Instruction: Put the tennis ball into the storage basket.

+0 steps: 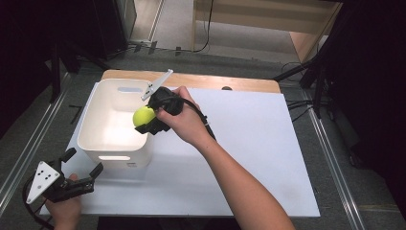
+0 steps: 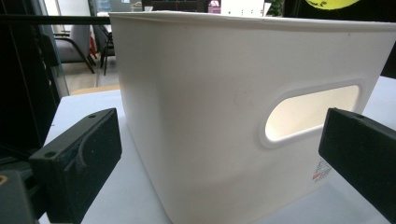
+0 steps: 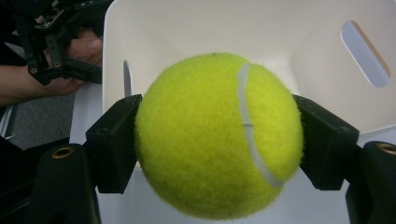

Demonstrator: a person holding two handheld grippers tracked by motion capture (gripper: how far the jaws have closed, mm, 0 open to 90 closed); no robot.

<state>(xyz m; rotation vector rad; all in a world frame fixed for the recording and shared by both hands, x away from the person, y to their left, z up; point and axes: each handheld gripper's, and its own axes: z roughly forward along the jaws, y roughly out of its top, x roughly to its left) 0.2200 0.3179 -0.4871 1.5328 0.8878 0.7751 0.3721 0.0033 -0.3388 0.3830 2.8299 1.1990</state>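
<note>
White table (image 1: 268, 158), white bin (image 1: 95, 125) at its left end: right gripper (image 1: 149, 119) clamps tennis ball (image 1: 143, 115) between its fingers at bin's right rim, cavity just ahead and below; left gripper (image 1: 82, 168) wide open, empty, beside bin's near wall.

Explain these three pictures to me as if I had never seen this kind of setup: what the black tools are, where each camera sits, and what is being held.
A person sits at a table with a hand-held tool in each hand. Each tool ends in two black jaws: call them tongs.

The wide picture looks down from above the person. The other two come from small cameras riding on the tools, looking out along their jaws.

On the table stands a white bin with handle slots.

The right tongs are shut on a yellow-green tennis ball and hold it over the bin's near right rim.

The left tongs stand open, holding nothing, near the bin's front corner. Their camera faces the bin's outer wall.
</note>
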